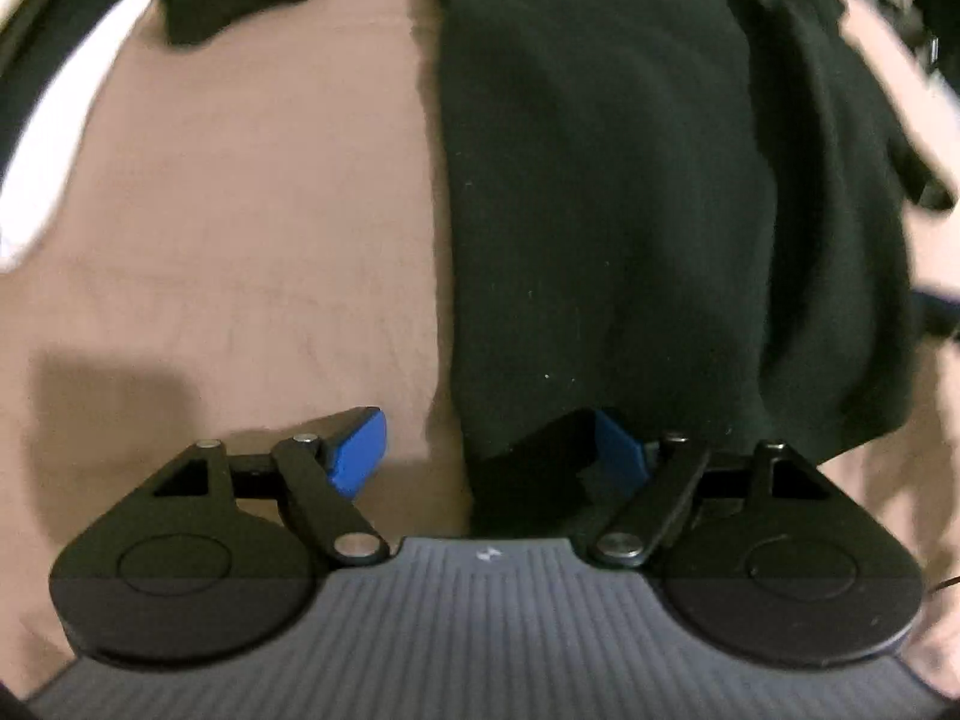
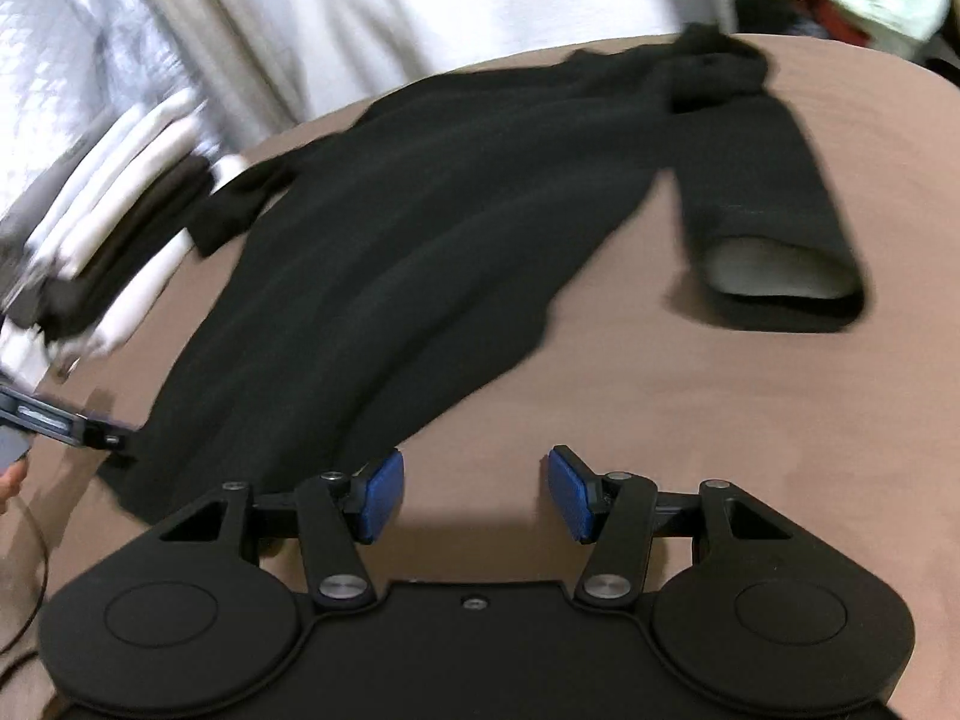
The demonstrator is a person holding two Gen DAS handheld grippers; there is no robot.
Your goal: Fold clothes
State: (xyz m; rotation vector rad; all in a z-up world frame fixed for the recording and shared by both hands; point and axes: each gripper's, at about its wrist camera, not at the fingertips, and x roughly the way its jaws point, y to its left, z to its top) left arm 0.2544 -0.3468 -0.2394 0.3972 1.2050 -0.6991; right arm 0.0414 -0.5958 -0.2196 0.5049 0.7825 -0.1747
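Sweater (image 2: 420, 228) lies spread across the brown surface (image 2: 690, 408), one sleeve (image 2: 768, 222) folded back. Left gripper (image 1: 489, 456) gapes wide over its hem; right gripper (image 2: 474, 495) stands half open, empty. Closing shallow could snag only one layer, bunching the fold.

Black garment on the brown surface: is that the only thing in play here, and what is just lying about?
In play:
black garment
left gripper, open
right gripper, open, nothing between its fingers

Lying about:
stack of folded white and dark clothes
pale curtain
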